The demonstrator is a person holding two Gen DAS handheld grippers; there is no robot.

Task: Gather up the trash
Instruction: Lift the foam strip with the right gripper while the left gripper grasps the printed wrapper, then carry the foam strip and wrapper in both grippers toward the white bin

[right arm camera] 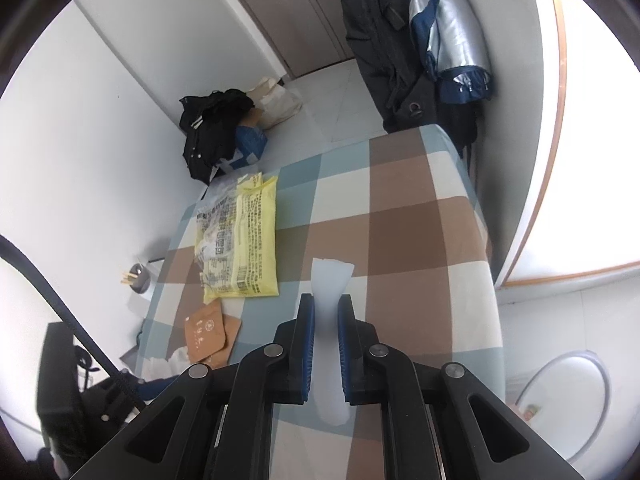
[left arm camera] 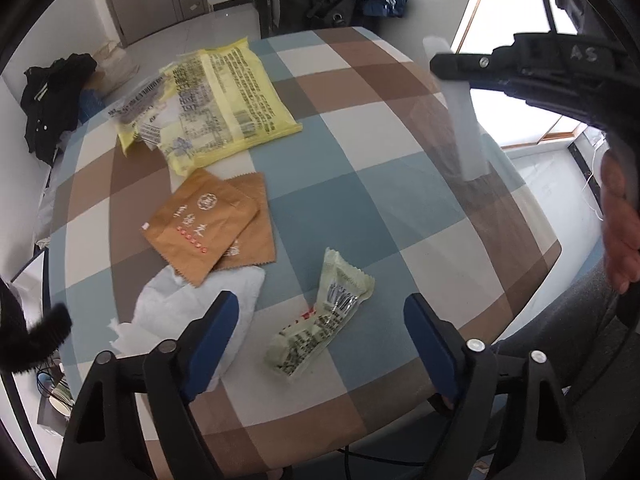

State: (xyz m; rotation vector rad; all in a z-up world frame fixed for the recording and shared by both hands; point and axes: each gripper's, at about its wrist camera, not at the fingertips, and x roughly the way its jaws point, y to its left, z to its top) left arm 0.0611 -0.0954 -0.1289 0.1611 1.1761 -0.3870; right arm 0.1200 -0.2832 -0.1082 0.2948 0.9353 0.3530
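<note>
While the green wrapper [left arm camera: 320, 316] lies lengthwise on the table [left arm camera: 384, 128], the left gripper [left arm camera: 320, 332] hangs spread above it; the right gripper [right arm camera: 326, 320] clamps a white strip [right arm camera: 330, 280].

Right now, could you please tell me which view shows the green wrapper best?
The left wrist view: the green wrapper lies whole on the table, between the open left fingers. The right wrist view does not show it.

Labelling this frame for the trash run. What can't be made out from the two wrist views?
- Left wrist: tissue near edge hidden behind the left gripper finger.
- Left wrist: lower brown packet mostly covered by the upper one.
- Right wrist: white strip blurred between the right gripper pads; material unclear.
- Both: yellow bag print too small.
</note>
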